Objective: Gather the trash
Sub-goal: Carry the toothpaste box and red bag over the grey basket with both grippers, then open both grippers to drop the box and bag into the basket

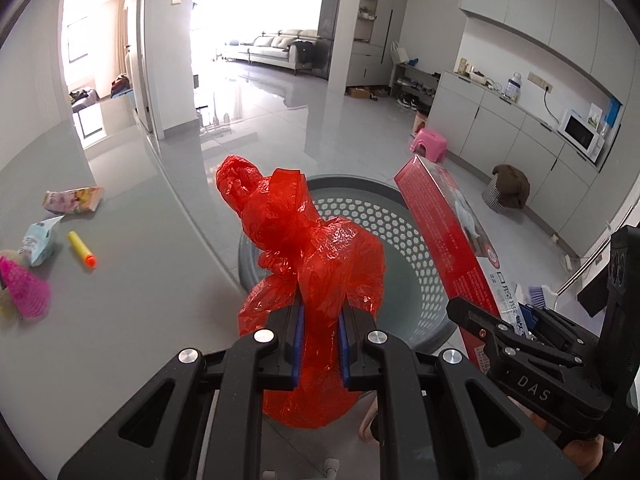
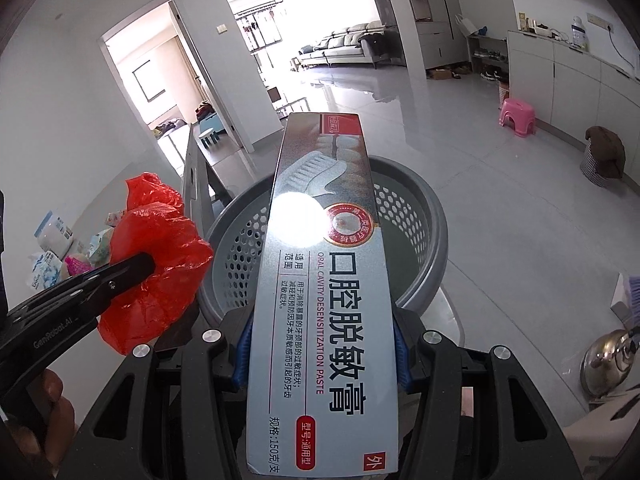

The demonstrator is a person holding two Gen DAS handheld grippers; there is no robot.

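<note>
Crinkly glossy plastic bag point(image 1: 308, 236) – shiny cardboard toothpaste box point(image 2: 320, 280).

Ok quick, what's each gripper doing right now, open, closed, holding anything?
Left gripper: closed on the red plastic bag.
Right gripper: closed on the toothpaste box, above the grey perforated basket.

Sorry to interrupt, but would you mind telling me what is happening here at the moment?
A person is collecting trash with a handheld gripper in each hand. The left gripper is shut on a crumpled red plastic bag, and the right gripper is shut on a long toothpaste box. Both items are held over the grey perforated basket on the floor, not yet dropped. More wrappers and a yellow foam dart remain on the grey table.
</note>
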